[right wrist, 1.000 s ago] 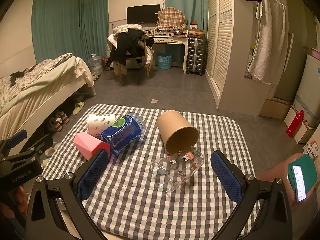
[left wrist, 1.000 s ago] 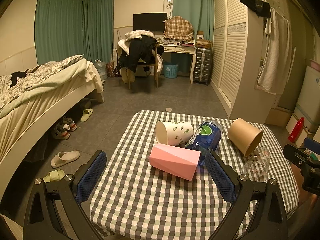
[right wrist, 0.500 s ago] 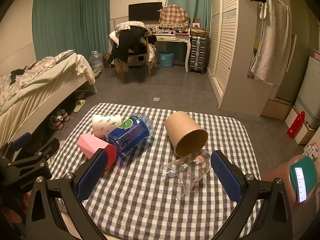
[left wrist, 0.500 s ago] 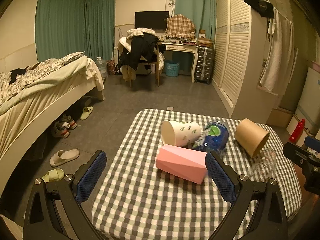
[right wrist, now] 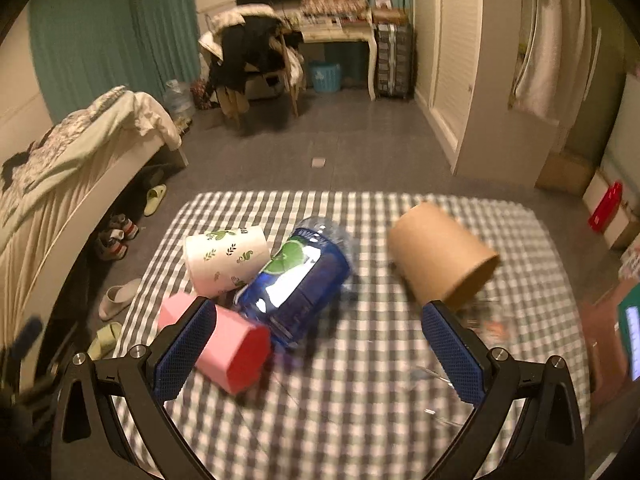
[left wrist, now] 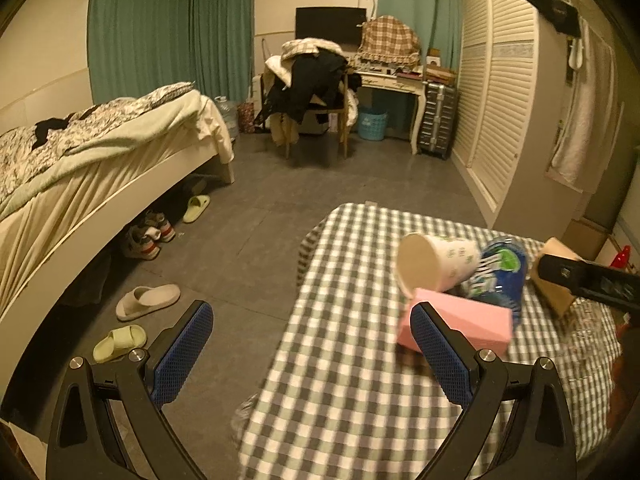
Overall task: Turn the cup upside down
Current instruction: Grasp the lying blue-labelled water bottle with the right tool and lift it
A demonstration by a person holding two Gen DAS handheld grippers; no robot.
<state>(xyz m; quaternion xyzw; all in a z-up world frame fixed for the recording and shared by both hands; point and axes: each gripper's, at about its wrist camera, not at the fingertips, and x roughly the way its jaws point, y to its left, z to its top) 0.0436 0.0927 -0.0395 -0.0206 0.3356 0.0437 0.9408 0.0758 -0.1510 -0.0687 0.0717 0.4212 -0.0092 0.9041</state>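
Several cups lie on their sides on a checked tablecloth [right wrist: 360, 392]. A brown paper cup [right wrist: 440, 258] is at the right, a clear glass cup [right wrist: 480, 326] blurred just in front of it. A blue labelled cup [right wrist: 298, 280], a white leaf-print cup [right wrist: 224, 260] and a pink faceted cup [right wrist: 228, 344] cluster at the left. My right gripper [right wrist: 320, 352] is open and empty above the table's near half. My left gripper [left wrist: 312, 348] is open and empty over the table's left edge; the pink cup [left wrist: 468, 322] lies just beyond its right finger.
A bed [left wrist: 80, 168] stands left of the table with slippers [left wrist: 148, 300] and shoes on the floor beside it. A chair piled with clothes [left wrist: 312, 80], a desk and a louvred wardrobe [left wrist: 500, 92] stand at the back and right. A hand with a phone [right wrist: 630, 332] is at the right edge.
My left gripper has swung left, so the cups sit at its right. My right gripper has moved forward and left over the table toward the cups. Both stay open.
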